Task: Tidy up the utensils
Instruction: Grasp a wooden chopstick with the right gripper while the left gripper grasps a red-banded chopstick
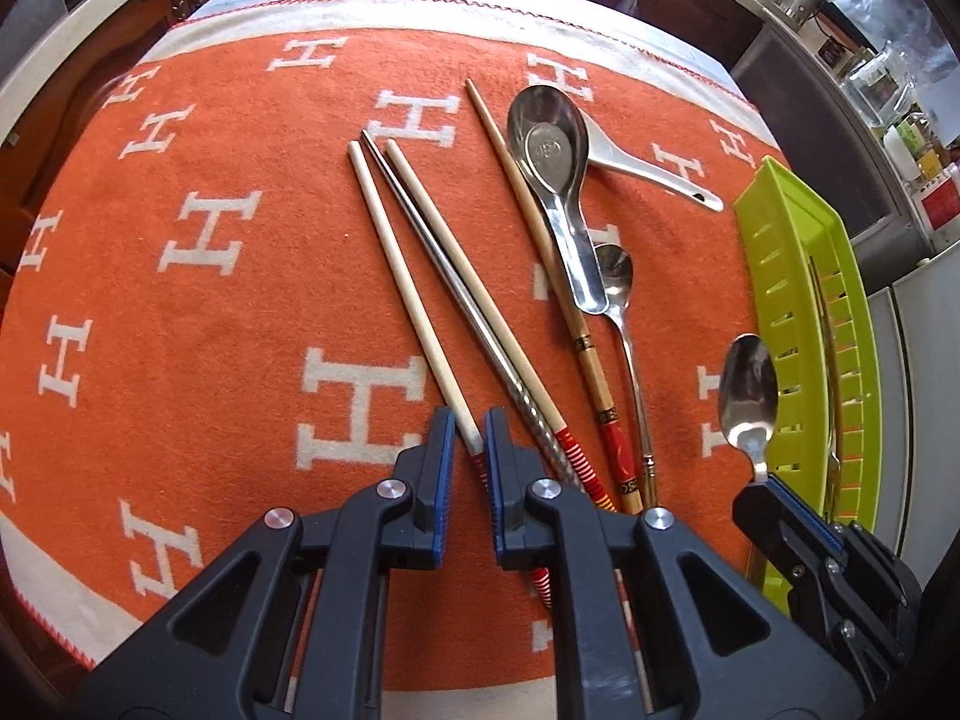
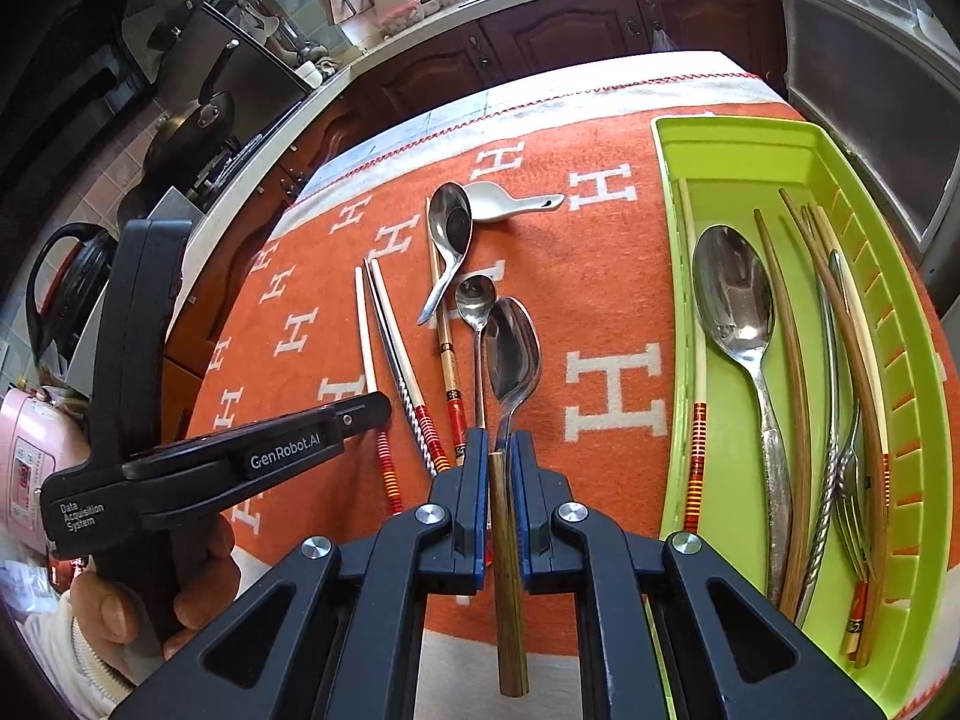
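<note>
Kitchen surroundings around an orange cloth

An orange blanket (image 1: pixel 240 312) patterned with white H letters and a cream border covers the tabletop. Behind it run dark wooden cabinet doors (image 2: pixel 540 42) under a pale counter edge. In the right wrist view, a black frying pan (image 2: pixel 192 132) sits at the left, a pink rice cooker (image 2: pixel 30 468) lower left, and a black kettle (image 2: pixel 66 294) between them.
</note>
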Motion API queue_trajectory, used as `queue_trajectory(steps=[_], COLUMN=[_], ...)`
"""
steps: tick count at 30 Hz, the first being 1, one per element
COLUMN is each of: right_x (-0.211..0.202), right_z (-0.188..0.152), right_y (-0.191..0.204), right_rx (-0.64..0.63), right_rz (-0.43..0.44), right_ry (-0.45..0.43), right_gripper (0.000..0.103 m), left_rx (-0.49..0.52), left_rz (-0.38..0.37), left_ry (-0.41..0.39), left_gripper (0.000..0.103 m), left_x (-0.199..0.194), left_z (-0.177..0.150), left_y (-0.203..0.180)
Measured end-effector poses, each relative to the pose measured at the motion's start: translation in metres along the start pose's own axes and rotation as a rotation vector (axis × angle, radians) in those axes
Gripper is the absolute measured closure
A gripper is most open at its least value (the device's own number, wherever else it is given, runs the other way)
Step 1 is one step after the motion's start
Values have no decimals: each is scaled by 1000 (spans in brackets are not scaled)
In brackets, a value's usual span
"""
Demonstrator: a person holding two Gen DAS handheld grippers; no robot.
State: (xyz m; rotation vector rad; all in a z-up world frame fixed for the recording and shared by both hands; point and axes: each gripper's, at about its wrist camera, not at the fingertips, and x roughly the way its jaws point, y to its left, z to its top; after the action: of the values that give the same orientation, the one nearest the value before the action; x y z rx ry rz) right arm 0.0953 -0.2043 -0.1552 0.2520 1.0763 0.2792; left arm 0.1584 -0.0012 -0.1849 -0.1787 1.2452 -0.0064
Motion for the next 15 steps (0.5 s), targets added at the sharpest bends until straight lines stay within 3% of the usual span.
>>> queue_trajectory(steps=[15], right_x=[3], right_z=[-3], right_y=[-2], right_rx=[25], right_rz=[21], right_ry=[2], right_gripper=[97], left_rx=[36], left_rz=[44], left_ry=[-66], left_gripper=[96], left_x=[-2], left_z=[-8], left_y=[-2])
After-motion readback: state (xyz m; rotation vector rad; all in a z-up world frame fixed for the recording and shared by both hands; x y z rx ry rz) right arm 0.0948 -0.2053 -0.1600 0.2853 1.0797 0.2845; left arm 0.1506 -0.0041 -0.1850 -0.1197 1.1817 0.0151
